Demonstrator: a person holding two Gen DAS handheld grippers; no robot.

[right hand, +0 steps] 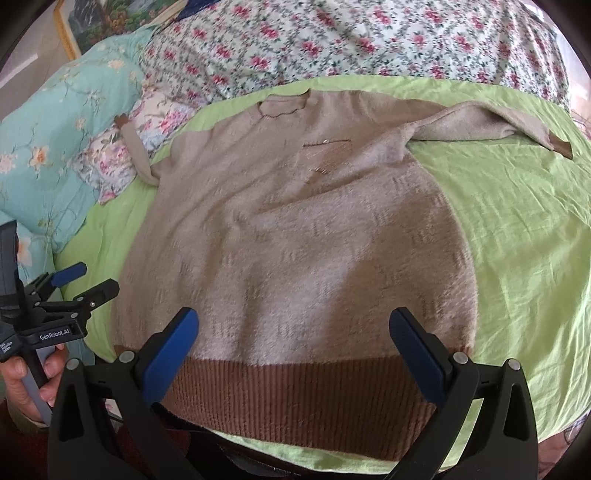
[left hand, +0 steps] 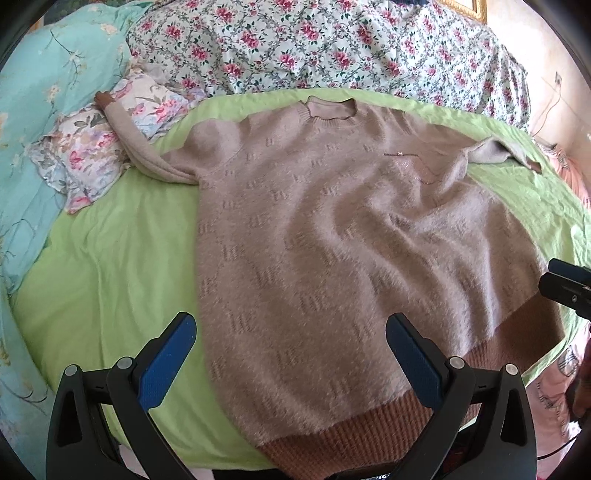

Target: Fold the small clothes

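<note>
A beige fuzzy sweater (left hand: pixel 314 229) with a brown ribbed hem (right hand: pixel 295 398) lies spread flat, neck far, on a green sheet (left hand: pixel 110 266). Its left sleeve (left hand: pixel 129 136) runs up over a floral pillow; its right sleeve (right hand: pixel 498 125) lies out to the right with a brown cuff. My left gripper (left hand: pixel 291 354) is open and empty above the hem's left part. It also shows in the right wrist view (right hand: pixel 88 280), open. My right gripper (right hand: pixel 295 343) is open and empty above the hem's middle; its tip shows at the right edge of the left wrist view (left hand: pixel 565 284).
A floral quilt (left hand: pixel 332 44) is heaped along the far side. A turquoise flowered cover (left hand: pixel 44 92) and a small floral pillow (left hand: pixel 92 147) lie at the left. A framed picture (right hand: pixel 92 26) stands at the far left. The green sheet (right hand: pixel 517 229) lies bare right of the sweater.
</note>
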